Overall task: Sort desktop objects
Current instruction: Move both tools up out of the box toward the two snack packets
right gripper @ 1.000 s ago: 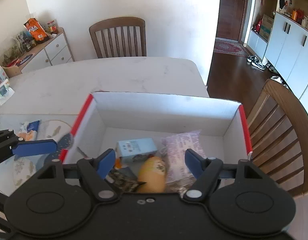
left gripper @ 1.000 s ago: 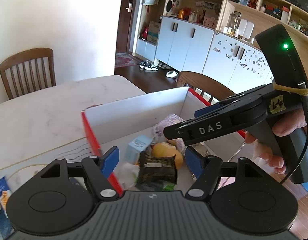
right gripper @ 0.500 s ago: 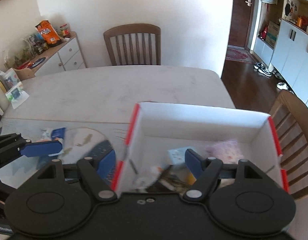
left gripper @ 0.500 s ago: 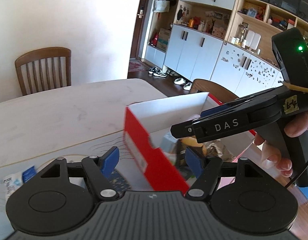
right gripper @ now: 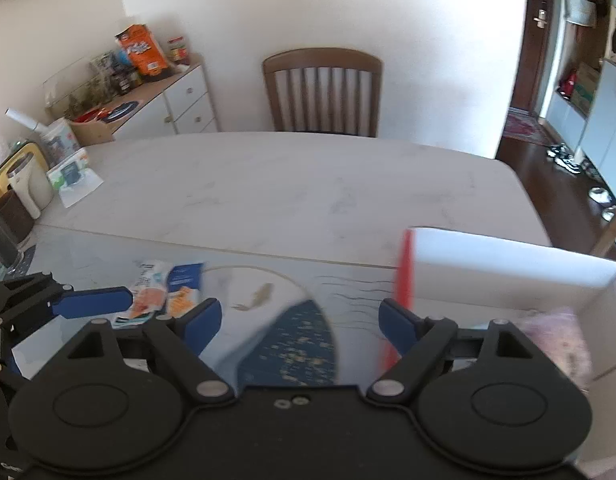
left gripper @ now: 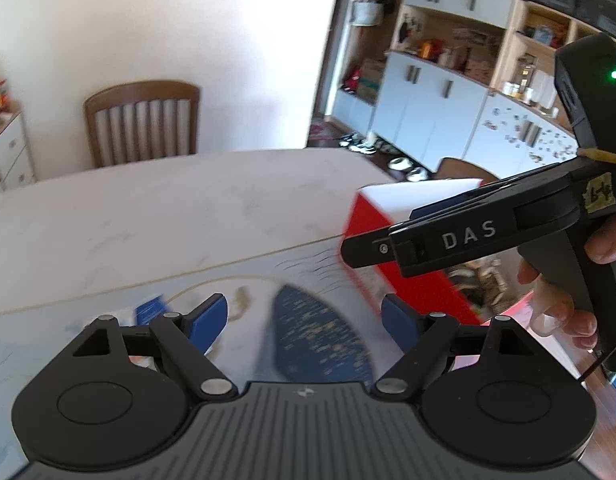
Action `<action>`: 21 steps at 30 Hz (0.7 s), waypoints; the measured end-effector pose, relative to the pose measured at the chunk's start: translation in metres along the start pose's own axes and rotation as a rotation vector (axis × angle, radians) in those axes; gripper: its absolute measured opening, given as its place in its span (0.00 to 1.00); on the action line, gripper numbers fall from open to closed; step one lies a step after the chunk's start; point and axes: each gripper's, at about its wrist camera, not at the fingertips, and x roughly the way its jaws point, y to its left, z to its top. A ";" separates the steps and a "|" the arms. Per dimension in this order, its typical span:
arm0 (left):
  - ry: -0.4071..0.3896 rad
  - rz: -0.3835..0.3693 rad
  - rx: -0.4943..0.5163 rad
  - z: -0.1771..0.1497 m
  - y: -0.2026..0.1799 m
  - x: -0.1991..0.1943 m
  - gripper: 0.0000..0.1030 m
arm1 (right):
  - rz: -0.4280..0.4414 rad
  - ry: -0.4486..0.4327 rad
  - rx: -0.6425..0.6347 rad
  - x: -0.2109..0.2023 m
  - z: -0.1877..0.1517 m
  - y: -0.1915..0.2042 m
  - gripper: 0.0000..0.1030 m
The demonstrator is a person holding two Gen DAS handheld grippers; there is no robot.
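Note:
A red and white cardboard box (right gripper: 507, 256) stands at the right of the table and holds snack packets, a pink one (right gripper: 555, 336) showing. The box also shows in the left wrist view (left gripper: 371, 216). Two flat packets (right gripper: 164, 292) lie on the table mat to the left; a blue one shows in the left wrist view (left gripper: 150, 312). My left gripper (left gripper: 304, 320) is open and empty above the mat. My right gripper (right gripper: 300, 320) is open and empty above the mat, left of the box. In the left wrist view its body (left gripper: 467, 236) crosses in front of the box.
A patterned mat with a dark blue patch (right gripper: 296, 344) covers the near part of the white marble table (right gripper: 288, 184). A wooden chair (right gripper: 323, 88) stands at the far side. Tissue pack (right gripper: 70, 172) and containers sit at the table's left end.
Both grippers have swung left, away from above the box to over the mat. The box now sits at the right edge of both views and the flat packets have come into view.

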 end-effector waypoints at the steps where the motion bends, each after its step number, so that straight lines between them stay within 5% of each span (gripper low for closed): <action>1: 0.004 0.013 -0.007 -0.002 0.005 -0.001 0.82 | 0.009 0.001 -0.006 0.004 0.000 0.005 0.84; 10: 0.027 0.122 -0.067 -0.027 0.052 0.003 0.82 | 0.038 0.020 -0.027 0.042 0.002 0.036 0.88; 14: 0.038 0.166 -0.084 -0.040 0.069 0.006 0.96 | 0.053 0.034 -0.029 0.059 0.003 0.047 0.88; 21: 0.047 0.230 -0.113 -0.050 0.092 0.022 1.00 | 0.072 0.063 -0.046 0.090 0.004 0.067 0.88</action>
